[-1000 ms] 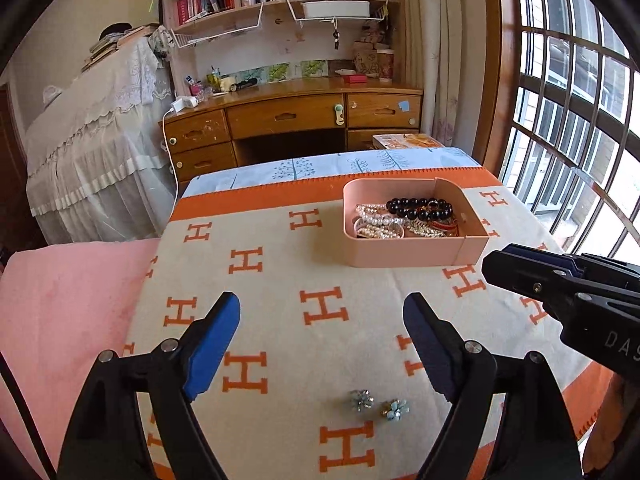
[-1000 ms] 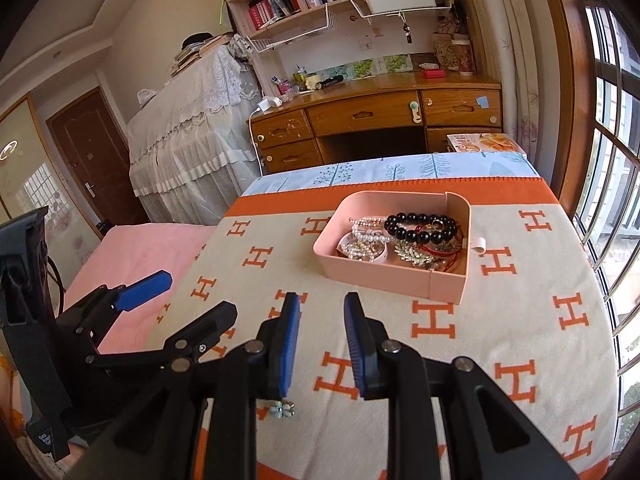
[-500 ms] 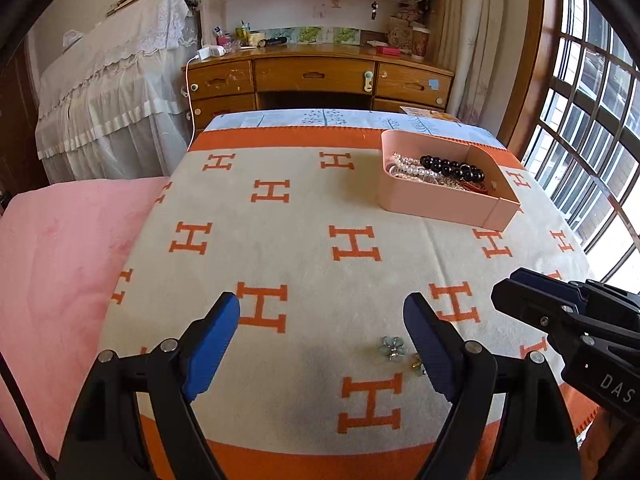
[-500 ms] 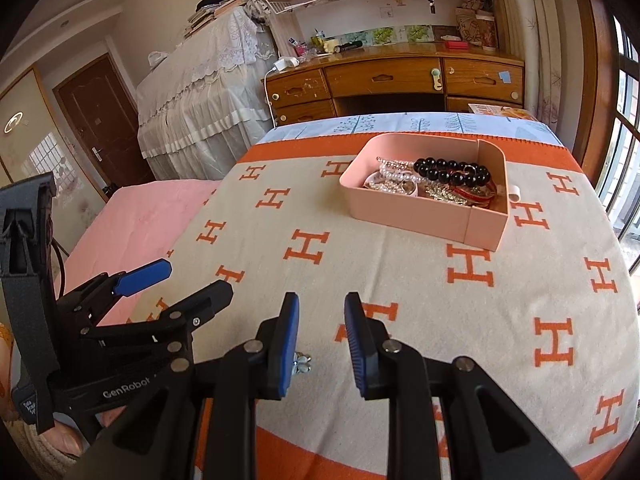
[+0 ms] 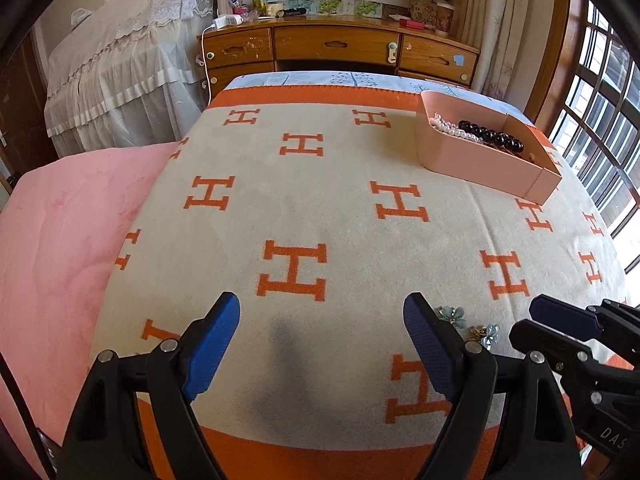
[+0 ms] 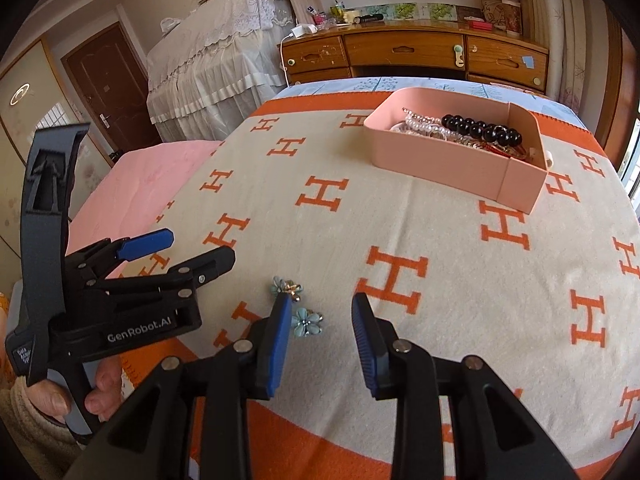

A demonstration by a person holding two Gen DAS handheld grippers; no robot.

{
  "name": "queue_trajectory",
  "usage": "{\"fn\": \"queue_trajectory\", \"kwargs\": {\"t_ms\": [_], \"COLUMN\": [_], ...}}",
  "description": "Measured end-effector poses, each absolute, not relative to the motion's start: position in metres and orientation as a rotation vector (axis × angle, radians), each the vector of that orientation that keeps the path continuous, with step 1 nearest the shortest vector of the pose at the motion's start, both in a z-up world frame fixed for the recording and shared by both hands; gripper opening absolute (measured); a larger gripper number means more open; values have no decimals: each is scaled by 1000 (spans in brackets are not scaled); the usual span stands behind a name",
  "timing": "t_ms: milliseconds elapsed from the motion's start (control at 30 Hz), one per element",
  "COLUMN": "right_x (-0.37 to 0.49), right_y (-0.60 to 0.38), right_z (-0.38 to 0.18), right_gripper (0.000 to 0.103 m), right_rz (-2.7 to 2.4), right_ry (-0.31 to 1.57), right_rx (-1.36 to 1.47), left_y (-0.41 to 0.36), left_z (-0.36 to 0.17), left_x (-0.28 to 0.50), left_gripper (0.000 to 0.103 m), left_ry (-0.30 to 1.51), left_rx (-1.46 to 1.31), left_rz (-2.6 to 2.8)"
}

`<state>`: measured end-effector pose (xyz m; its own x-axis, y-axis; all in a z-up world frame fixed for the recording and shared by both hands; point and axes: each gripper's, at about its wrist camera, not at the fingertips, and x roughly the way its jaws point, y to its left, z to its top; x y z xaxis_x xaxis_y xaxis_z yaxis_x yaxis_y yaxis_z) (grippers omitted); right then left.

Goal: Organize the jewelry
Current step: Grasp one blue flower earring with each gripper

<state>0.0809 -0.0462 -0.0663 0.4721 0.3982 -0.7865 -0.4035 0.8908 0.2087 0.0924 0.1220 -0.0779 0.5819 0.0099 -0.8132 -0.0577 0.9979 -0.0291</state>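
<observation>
Two small pale-blue flower earrings (image 6: 306, 321) lie on the H-patterned blanket (image 6: 400, 220) near its front edge. My right gripper (image 6: 322, 320) is open, low over the blanket, with one earring just inside its left finger and the other earring (image 6: 286, 286) just beyond that finger's tip. They also show in the left wrist view (image 5: 452, 315). My left gripper (image 5: 320, 322) is open and empty, left of the earrings. A pink tray (image 6: 448, 164) at the back right holds pearl strands and a black bead bracelet (image 6: 480, 130).
A pink quilt (image 5: 60, 240) lies left of the blanket. A wooden desk (image 5: 340, 46) and a lace-covered piece of furniture (image 5: 120, 64) stand behind. Windows are at the right. The left gripper shows in the right wrist view (image 6: 176, 250).
Both grippers have dropped closer to the blanket and moved toward the earrings. My right gripper has opened from nearly shut. The left stayed open.
</observation>
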Motion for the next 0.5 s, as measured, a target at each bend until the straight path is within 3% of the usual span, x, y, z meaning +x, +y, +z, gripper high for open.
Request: {"fn": "queue_trajectory", "kwargs": {"t_ms": [500], "right_x": [81], "right_y": [-26], "right_z": [-90], "right_gripper": [32], "right_rz": [535], "right_ry": [982], "right_rx": [-106], "left_y": [130], "left_z": [-89], "left_x": [100], "left_gripper": [83], "left_ry": [967], "left_rx": [-57], "left_rz": [33]}}
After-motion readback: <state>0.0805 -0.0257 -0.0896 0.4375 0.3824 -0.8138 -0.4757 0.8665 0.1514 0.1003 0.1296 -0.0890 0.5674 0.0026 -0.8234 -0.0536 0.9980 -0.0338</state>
